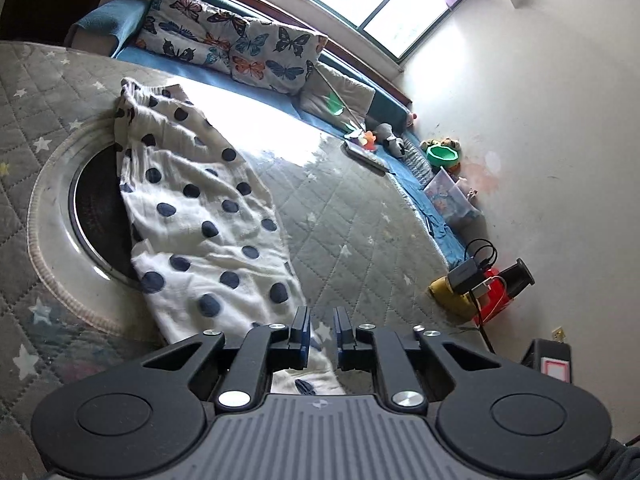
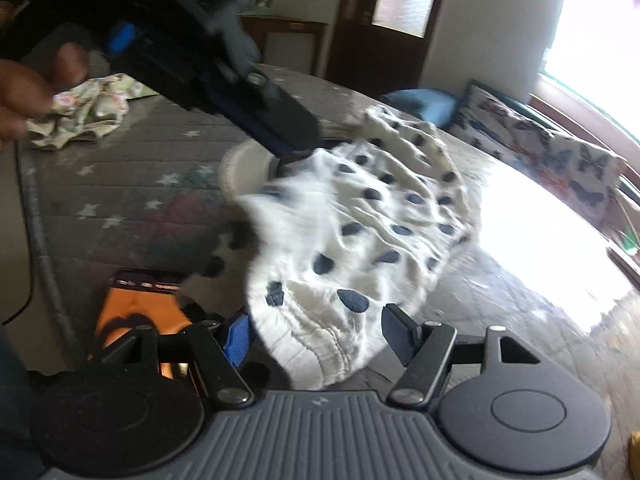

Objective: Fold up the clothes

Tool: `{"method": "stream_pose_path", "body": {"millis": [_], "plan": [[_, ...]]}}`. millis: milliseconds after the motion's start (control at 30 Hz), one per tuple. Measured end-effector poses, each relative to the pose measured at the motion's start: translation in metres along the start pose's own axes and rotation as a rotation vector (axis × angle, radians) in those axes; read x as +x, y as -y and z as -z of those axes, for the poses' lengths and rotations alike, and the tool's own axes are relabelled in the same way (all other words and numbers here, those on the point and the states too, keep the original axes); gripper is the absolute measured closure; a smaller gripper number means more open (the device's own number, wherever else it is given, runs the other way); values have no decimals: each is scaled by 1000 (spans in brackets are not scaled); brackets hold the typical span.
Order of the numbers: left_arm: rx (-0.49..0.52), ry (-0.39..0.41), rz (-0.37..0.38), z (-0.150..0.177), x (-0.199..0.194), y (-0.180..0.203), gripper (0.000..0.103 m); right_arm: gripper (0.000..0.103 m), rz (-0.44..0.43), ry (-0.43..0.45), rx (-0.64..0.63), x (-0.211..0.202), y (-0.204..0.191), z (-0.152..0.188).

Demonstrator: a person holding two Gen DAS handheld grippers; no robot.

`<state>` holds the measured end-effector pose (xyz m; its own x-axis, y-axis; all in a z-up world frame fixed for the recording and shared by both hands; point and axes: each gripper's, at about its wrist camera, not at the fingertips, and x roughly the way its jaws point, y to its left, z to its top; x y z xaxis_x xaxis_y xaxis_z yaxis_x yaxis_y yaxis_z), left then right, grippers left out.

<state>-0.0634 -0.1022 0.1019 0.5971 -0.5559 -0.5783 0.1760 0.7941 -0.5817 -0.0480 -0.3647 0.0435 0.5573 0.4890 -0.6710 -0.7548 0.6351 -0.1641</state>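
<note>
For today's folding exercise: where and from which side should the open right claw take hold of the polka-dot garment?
Grip the gathered hem edge of the polka-dot garment that already hangs between the fingers of the right claw. Come straight on along the claw's own line, from the near side. The left claw holds the far corner up, so this edge drapes free and thin enough to pinch.

- garment [image 1: 208,216]: white, navy dots
- quilt [image 1: 360,216]: grey, white stars
- far pillows [image 1: 240,46]: white, butterfly print
- left cloth [image 2: 80,116]: pale floral
</note>
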Motion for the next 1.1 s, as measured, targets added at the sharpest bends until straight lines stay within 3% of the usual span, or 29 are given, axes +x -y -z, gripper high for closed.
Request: {"method": "stream_pose_path", "body": {"millis": [267,433,533,633,867,1100], "plan": [[-8,-57,-35,24,4,-14,86,37,90,35,-13,-16,6,10],[42,-6,-65,26,-3,-6,77,46,87,31,-25,-13,5,11],[130,23,-75,22,-1,8,71,63,85,25,-35,-15,4,12],[153,-17,-68,18,17,10,71,85,79,13,-48,-18,3,15],[160,-168,-73,31,55,-4,71,92,61,-16,-109,-24,-2,25],[166,-199,-54,43,48,-5,68,88,38,-55,-158,-27,1,30]]}}
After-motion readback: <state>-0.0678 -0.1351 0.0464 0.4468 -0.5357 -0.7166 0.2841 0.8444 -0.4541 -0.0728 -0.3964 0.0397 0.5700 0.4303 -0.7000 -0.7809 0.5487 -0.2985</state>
